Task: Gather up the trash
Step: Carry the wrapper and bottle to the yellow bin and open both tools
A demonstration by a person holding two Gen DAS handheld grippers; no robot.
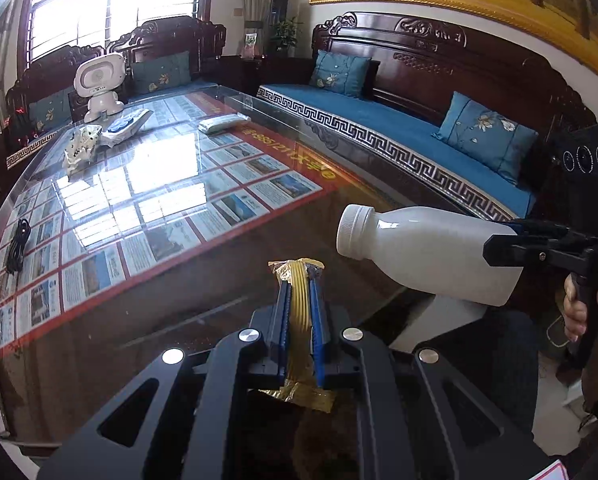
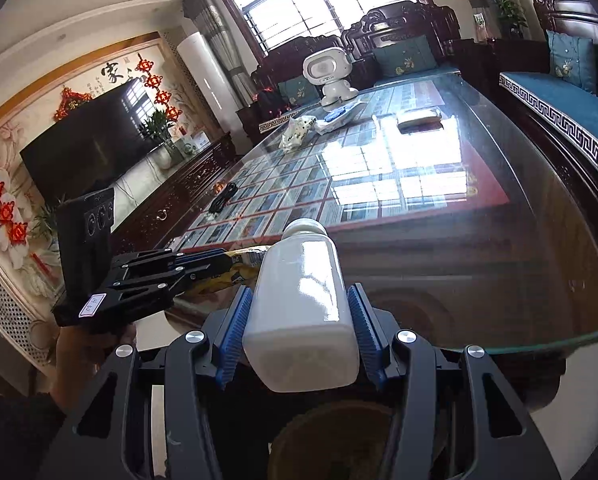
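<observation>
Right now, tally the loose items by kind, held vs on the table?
Held, bottle: 1, white bottle in the right gripper
Held, wrapper: 1, gold wrapper in the left gripper
On the glass table, crumpled bags or packets: 3 ()
On table, black cable: 1
On table, white toy robot: 1
Total: 7

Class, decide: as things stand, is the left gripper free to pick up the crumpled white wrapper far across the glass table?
Probably not: the left gripper is shut on a gold wrapper, and the crumpled white wrapper lies far off.
</observation>
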